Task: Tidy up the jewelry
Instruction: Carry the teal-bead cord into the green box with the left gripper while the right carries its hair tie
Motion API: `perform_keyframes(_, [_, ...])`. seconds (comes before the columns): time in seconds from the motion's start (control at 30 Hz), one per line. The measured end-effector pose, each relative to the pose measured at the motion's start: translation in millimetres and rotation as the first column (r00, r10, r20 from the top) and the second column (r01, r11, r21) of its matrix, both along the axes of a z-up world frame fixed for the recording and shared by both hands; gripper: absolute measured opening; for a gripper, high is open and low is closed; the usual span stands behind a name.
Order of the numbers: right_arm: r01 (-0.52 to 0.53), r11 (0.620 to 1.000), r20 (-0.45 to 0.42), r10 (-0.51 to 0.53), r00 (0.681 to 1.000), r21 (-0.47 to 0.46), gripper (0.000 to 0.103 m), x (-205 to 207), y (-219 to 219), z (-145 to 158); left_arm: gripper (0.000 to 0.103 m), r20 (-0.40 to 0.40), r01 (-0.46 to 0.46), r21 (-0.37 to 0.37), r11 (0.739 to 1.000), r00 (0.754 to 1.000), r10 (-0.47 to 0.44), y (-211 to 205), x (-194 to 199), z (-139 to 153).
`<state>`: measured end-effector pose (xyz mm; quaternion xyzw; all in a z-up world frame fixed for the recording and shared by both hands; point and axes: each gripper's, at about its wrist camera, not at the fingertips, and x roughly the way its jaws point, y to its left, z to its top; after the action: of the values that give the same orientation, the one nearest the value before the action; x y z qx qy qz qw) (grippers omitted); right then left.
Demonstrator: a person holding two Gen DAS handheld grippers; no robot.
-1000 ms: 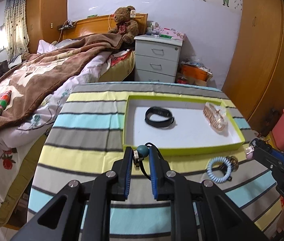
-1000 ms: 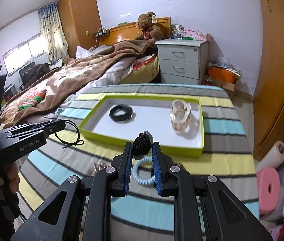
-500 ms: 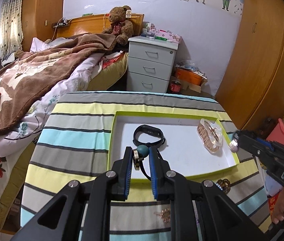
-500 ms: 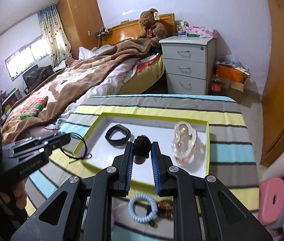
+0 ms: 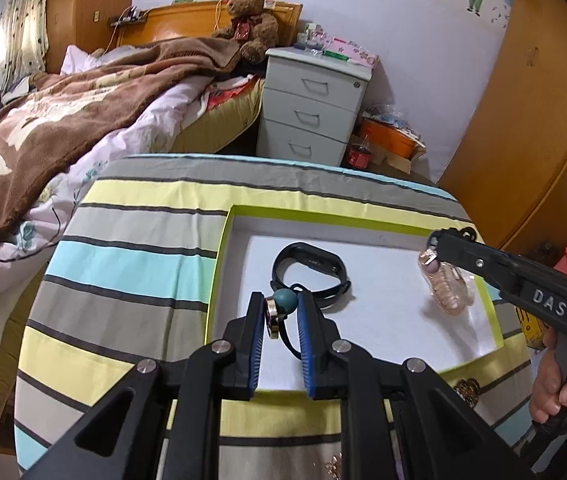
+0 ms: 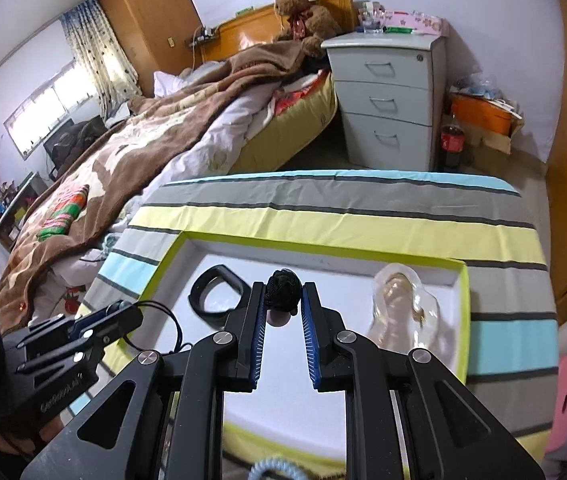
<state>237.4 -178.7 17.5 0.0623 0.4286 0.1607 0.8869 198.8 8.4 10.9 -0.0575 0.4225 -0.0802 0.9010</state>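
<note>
My left gripper point(image 5: 279, 301) is shut on a black cord necklace point(image 5: 283, 300) with a teal bead and a gold ring, and hangs over the near left part of the green-rimmed white tray point(image 5: 219, 272). My right gripper point(image 6: 283, 290) is shut on a black knotted ornament point(image 6: 282, 288) with a pale bead below it, above the tray's middle. In the tray lie a black wristband point(image 5: 311, 268) and a clear bag of rose-gold jewelry point(image 6: 403, 308). The left wrist view shows the right gripper point(image 5: 433, 245) over that bag. The left gripper point(image 6: 125, 312) appears at the tray's left edge.
The tray sits on a striped tablecloth point(image 5: 131, 264). A gold brooch point(image 5: 467, 390) and a blue coil hair tie point(image 6: 275, 470) lie on the cloth near the tray's front edge. A bed point(image 5: 83, 120), a grey drawer unit point(image 5: 311, 108) and wooden wardrobes stand beyond.
Both grippers have moved forward from the cloth in front of the tray to above it, each still holding its piece. The hair tie and brooch have dropped toward the bottom of both views.
</note>
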Motion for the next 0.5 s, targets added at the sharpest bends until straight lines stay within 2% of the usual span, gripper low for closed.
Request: perform_keyframes(0.5, [-0.056, 0.998, -0.116, 0.054, 0.992, -0.013, 0.018, 45.2, 21.7, -32.6, 0.017, -0.079, -0.028, 0.029, 0.999, 0.996, 0.030, 3.5, 25.2, -30.0])
